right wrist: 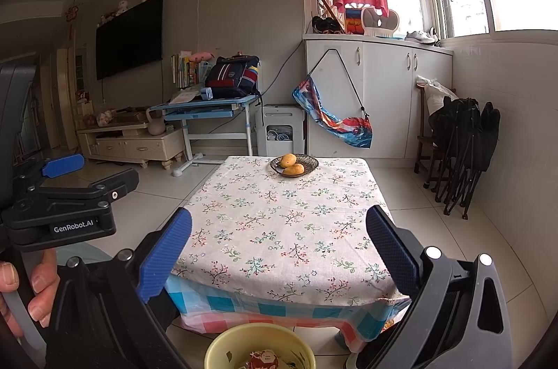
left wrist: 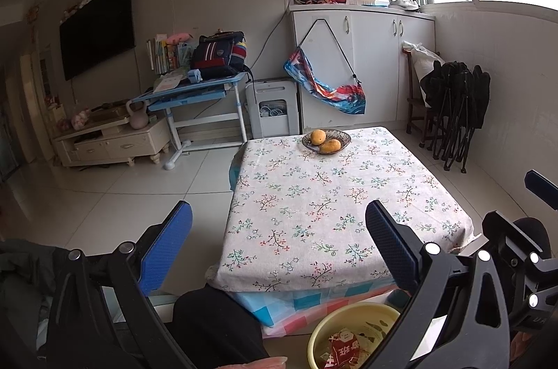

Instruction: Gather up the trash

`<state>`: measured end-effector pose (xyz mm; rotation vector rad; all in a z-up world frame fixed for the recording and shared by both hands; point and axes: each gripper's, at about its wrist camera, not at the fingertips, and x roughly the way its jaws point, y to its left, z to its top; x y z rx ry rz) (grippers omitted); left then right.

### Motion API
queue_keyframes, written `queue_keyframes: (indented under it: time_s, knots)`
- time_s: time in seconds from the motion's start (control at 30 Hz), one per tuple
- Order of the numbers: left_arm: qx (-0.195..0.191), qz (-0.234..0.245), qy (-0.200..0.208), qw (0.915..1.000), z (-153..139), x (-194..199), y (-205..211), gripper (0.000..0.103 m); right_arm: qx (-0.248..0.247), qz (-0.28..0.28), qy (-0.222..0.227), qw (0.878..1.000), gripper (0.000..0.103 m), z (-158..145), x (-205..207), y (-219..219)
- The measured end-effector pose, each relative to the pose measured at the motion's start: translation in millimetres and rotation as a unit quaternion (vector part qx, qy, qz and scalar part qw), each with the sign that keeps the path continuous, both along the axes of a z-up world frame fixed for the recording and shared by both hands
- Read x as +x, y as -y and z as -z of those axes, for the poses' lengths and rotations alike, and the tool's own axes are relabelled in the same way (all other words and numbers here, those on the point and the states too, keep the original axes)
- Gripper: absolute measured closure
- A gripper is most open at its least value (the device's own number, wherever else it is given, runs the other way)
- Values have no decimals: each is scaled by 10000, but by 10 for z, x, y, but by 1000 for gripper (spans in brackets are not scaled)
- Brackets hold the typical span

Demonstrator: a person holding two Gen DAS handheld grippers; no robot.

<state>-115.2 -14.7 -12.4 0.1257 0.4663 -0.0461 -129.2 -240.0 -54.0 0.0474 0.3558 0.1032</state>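
Note:
A yellow bin (left wrist: 321, 334) stands on the floor at the near edge of the table, with red-and-white wrappers (left wrist: 343, 351) inside. The right wrist view shows the same bin (right wrist: 223, 348) with a wrapper (right wrist: 265, 360) in it. My left gripper (left wrist: 279, 243) is open and empty, held above the near left part of the floral tablecloth (left wrist: 331, 194). My right gripper (right wrist: 279, 247) is open too, empty, above the table's near edge. The left gripper's body (right wrist: 62, 208) appears at the left of the right wrist view, a hand (right wrist: 31, 292) on its handle.
A glass dish with two mangoes (left wrist: 326, 140) sits at the table's far edge. Folded black chairs (left wrist: 453, 111) lean on the right wall. A blue desk (left wrist: 195, 90) with a backpack, a white appliance (left wrist: 273, 107) and white cabinets (left wrist: 366, 65) stand beyond. A dark knee (left wrist: 216, 323) is below.

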Motion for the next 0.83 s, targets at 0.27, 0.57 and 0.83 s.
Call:
queue_keyframes:
  time_s: [0.27,0.57,0.83]
  knots:
    - [-143,78,-236,9996,81,20,-90,7,23,6,-43,10000,7,7,-13,30]
    - [423,255,7,9988,93,-156,24,7,15,24,-95,10000,7,9,-16,62]
    - [158,149,-445,9988,123,-11,-31,7,34,57,-104,9999,7,-12,-32,95]
